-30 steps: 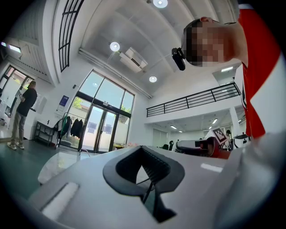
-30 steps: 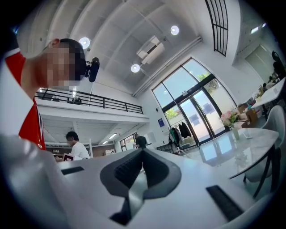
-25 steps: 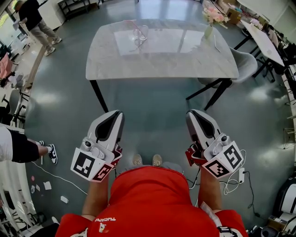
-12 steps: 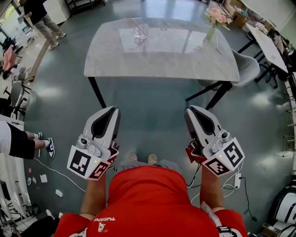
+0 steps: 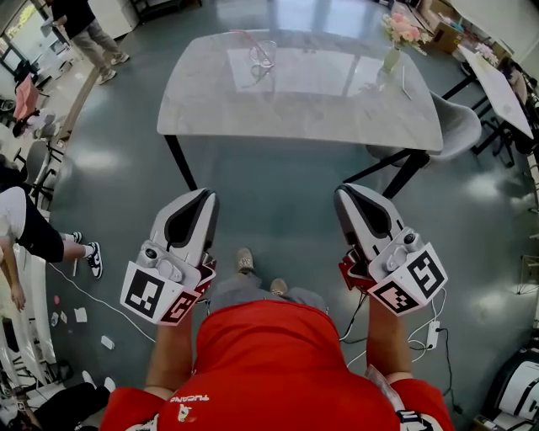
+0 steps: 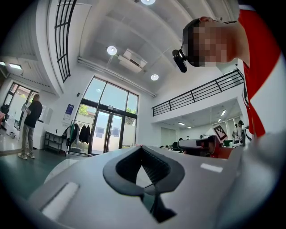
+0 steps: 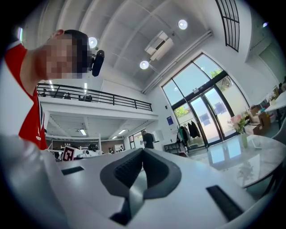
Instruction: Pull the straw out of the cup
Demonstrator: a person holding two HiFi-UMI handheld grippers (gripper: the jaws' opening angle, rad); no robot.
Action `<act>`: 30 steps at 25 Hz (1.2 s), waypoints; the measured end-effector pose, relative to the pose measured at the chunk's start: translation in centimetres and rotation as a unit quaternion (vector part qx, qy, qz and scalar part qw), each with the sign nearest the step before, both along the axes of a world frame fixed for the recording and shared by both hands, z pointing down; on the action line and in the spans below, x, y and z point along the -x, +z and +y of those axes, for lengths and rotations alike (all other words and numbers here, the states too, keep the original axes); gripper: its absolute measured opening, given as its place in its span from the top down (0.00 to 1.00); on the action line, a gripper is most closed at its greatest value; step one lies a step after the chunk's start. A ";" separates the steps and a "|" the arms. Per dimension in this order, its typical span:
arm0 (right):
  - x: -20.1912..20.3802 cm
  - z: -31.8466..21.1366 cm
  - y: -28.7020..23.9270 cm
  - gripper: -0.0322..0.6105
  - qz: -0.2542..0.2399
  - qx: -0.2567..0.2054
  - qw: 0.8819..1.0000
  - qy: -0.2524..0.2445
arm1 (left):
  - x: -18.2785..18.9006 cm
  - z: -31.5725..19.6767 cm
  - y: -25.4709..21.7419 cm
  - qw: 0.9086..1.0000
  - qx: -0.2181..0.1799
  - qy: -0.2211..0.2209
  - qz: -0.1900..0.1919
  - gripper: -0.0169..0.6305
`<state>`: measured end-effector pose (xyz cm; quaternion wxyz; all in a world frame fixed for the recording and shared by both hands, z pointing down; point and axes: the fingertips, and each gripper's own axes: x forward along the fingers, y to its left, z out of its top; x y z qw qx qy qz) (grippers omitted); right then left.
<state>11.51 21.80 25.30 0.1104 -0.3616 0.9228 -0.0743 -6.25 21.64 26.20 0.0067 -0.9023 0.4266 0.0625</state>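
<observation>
A clear glass cup with a thin pink straw stands on the far side of a grey marble table, well ahead of me. I hold both grippers close to my body over the floor, far short of the table. The left gripper is shut with nothing in it, and its dark pads meet at the tip. The right gripper is also shut and empty, its pads together. The cup does not show in either gripper view.
A vase of pink flowers stands at the table's far right, seen also as the vase in the right gripper view. A grey chair sits by the right end. People stand at the left and far left. Cables lie on the floor.
Both grippers have drifted a little forward, still shut. One of my feet has stepped ahead. The bystander at the left has come further into view.
</observation>
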 end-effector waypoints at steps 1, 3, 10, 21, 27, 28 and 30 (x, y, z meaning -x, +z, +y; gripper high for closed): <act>0.0 0.0 0.0 0.95 0.000 -0.001 1.000 -0.001 | 0.0 0.0 0.0 1.000 -0.001 0.000 0.000 0.97; 0.1 -0.1 0.1 0.95 0.001 -0.001 1.000 -0.001 | 0.0 -0.1 -0.1 1.000 -0.003 0.000 0.001 0.97; 0.5 -2.6 -0.1 0.95 0.010 -0.005 1.000 0.010 | 0.3 -2.9 0.0 1.000 -0.007 0.012 0.008 0.97; 2.7 -10.8 -0.5 0.95 0.020 -0.001 0.999 0.025 | 2.3 -12.2 0.3 0.999 -0.001 0.028 0.019 0.97; 4.5 -16.2 -0.9 0.95 0.018 0.004 0.999 0.039 | 3.9 -18.3 0.0 0.999 0.000 0.045 0.013 0.97; 4.9 -17.1 -0.9 0.95 0.017 0.004 0.999 0.041 | 4.2 -19.2 0.0 0.999 0.000 0.048 0.012 0.97; 5.6 -18.7 -1.0 0.95 0.017 0.004 0.999 0.046 | 4.7 -21.1 -0.1 0.998 -0.001 0.054 0.012 0.97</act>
